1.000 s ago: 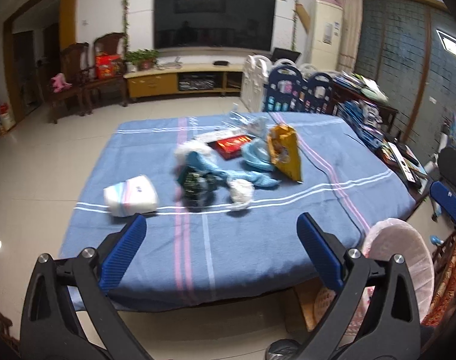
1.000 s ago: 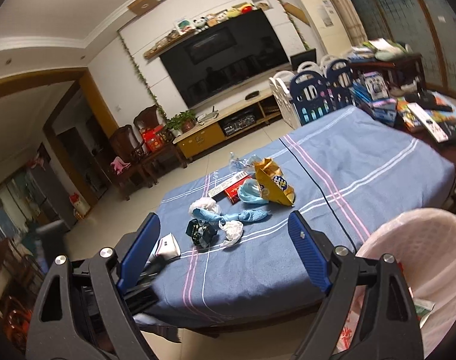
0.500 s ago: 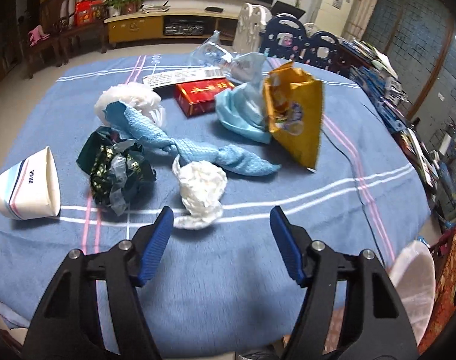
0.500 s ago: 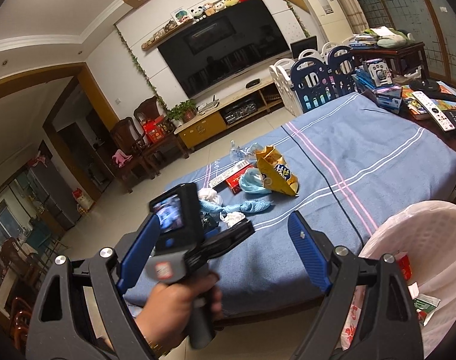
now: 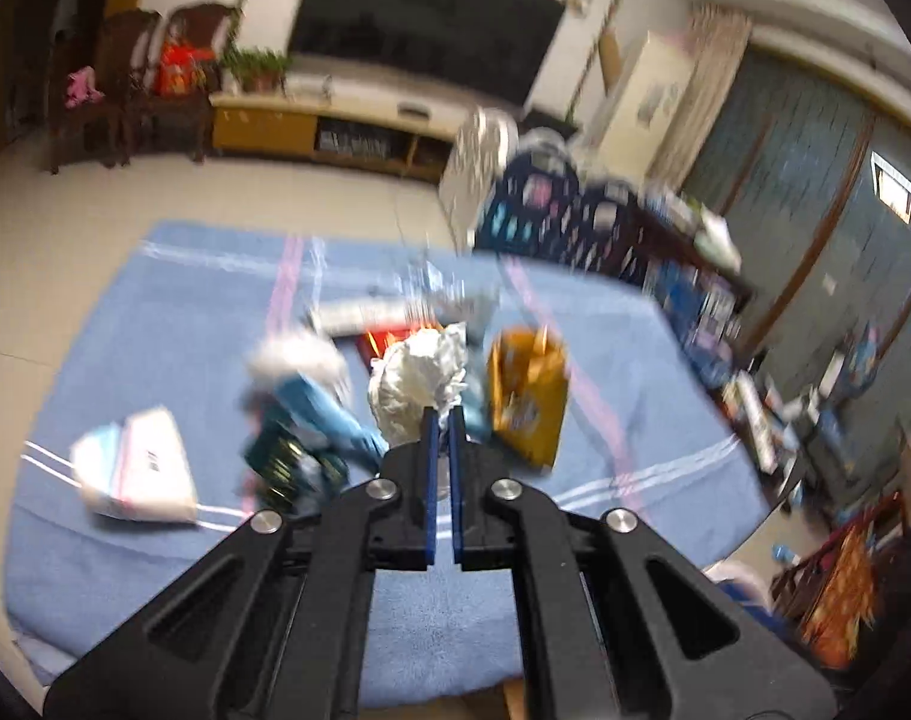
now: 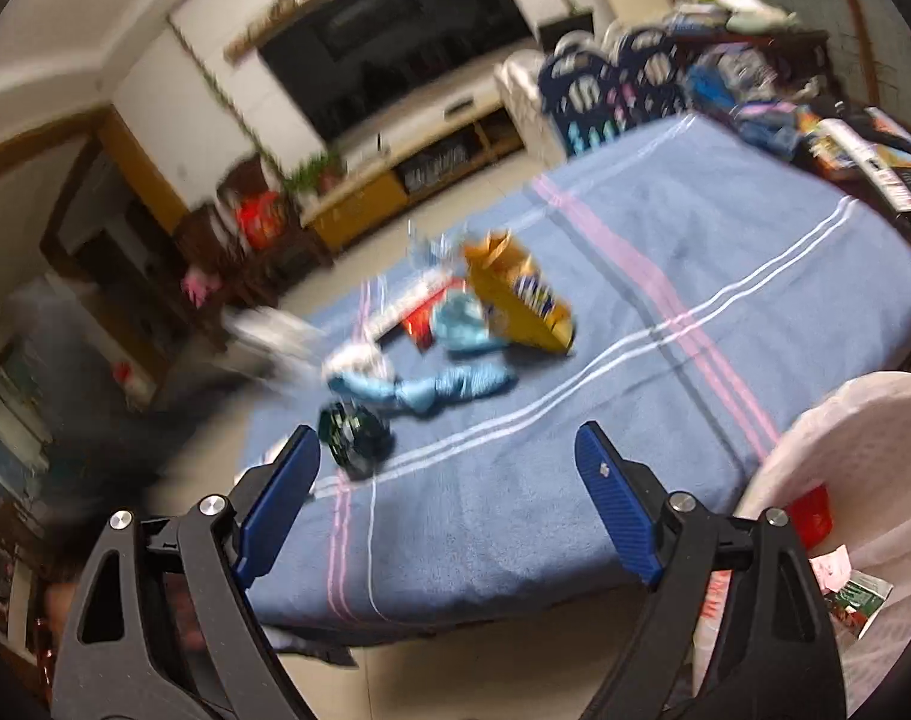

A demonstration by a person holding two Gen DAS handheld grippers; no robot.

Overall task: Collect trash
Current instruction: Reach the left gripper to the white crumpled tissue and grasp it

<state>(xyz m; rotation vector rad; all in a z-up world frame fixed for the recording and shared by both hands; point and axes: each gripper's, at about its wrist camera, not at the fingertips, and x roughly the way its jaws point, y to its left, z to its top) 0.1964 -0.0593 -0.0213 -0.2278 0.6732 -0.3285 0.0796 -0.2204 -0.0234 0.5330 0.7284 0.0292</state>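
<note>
We have our left gripper (image 5: pixel 442 414) clenched on the crumpled white paper wad (image 5: pixel 416 381), held just above the blue striped cloth-covered table (image 5: pixel 185 324), in front of the other litter. Our right gripper (image 6: pixel 449 462) hangs released and empty over the near table edge. The pick-up step looks done; next we should carry the wad right to the pale pink plastic basket (image 6: pixel 863 438) and let go.

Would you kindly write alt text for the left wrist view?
The left gripper is shut on a crumpled white tissue, held above a blue striped tablecloth. Below lie a yellow snack bag, a paper cup and other blurred litter.
</note>
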